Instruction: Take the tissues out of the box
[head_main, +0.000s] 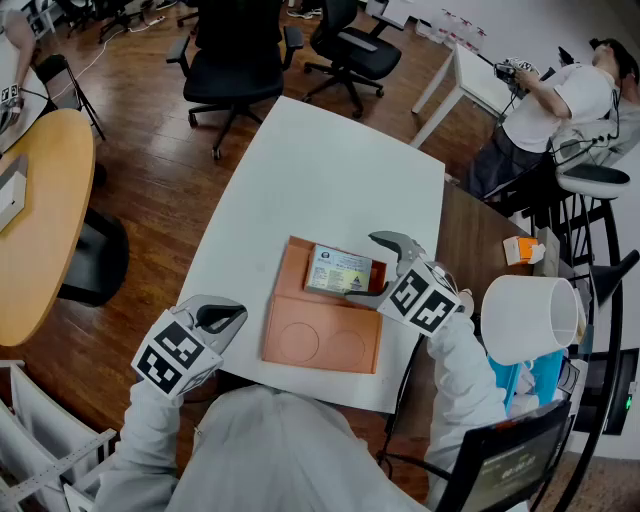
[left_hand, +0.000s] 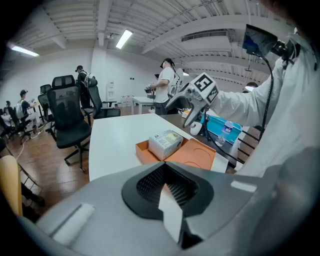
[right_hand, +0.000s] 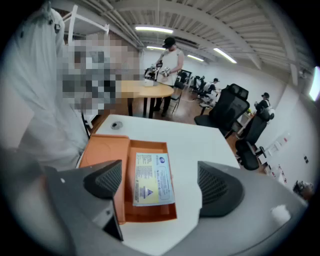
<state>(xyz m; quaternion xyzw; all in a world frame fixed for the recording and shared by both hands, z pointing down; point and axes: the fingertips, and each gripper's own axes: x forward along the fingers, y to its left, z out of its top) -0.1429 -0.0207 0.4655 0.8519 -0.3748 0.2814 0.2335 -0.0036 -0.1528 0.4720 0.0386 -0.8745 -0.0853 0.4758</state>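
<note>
The right gripper (head_main: 385, 268) hung over the orange box (head_main: 290, 272) with its two jaws wide apart and nothing in them. The tissue pack (head_main: 338, 270) lay flat inside the box, right under the gap between those jaws and not touching them. The jaws looked spread wider than the pack. One jaw was over the box wall by the open lid flap (head_main: 322, 343), and the other was over the bare white table (head_main: 320, 170) past the box's other wall. So one thing that could go wrong was this: if the gripper went straight down and closed, it might pinch the box walls and not the pack, and then the whole box would come up. The box also looked light, and nothing was holding it down. The left gripper (head_main: 222, 318) was well away from it, off to the side by the table edge, with its jaws closed together and empty. If the pack sat snug in the box, a pull could drag the box along or make it slide across the smooth table. The pack looked soft, so a hard squeeze could squash it or crumple the tissues. A weak squeeze on its slick wrap could let it slip out and drop back in. A jaw tip could also bump the box rim on the way down and push the box out from under the gripper.
</note>
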